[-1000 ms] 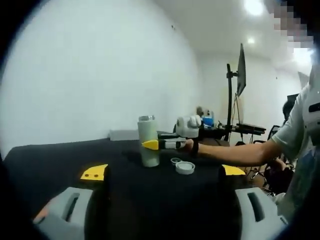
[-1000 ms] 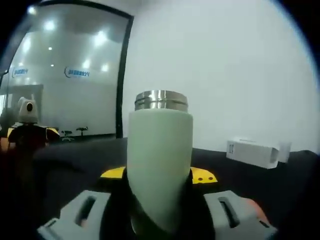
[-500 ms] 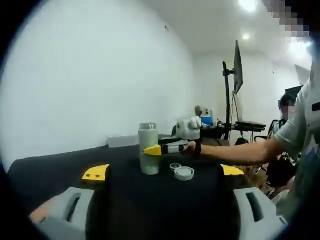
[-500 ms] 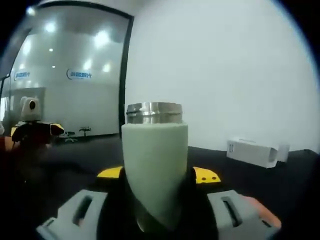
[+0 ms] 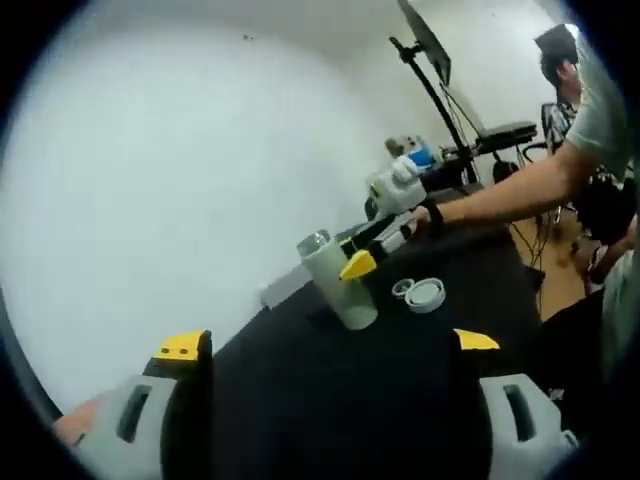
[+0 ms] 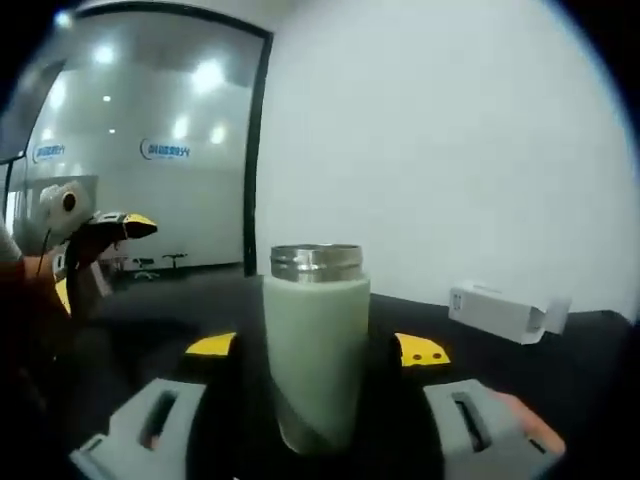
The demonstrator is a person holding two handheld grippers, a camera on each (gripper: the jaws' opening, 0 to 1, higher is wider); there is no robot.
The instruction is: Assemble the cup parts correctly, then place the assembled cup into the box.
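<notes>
1. Cup body (image 6: pixel 316 345), pale green with a bare steel threaded neck, stands upright on the black table (image 6: pixel 560 390) and sits between the right gripper (image 6: pixel 318 352)'s 2 yellow-tipped jaws, which press against its sides in a clamped grasp.
2. In the left gripper view the same cup body (image 5: pixel 338 283) stands near the middle of the table (image 5: pixel 330 400), with the right gripper (image 5: pixel 362 257) reaching in from the right side of the picture, held by a person's hand (image 5: pixel 424 215) at the end of an outstretched arm.
3. A round lid (image 5: pixel 427 294) lies flat on the table just beside the cup body, and a smaller ring-shaped part (image 5: pixel 403 288) lies touching or nearly touching the lid; which cannot be told.
4. The left gripper (image 5: pixel 328 345) hangs well apart from the cup body, its 2 jaws spread wide with nothing between them.
5. In the right gripper view the left gripper (image 6: pixel 95 240) appears at the left edge, raised above the table.
6. A white box (image 6: pixel 495 308) lies on the table beyond the cup body, near the white wall (image 6: pixel 450 150).
</notes>
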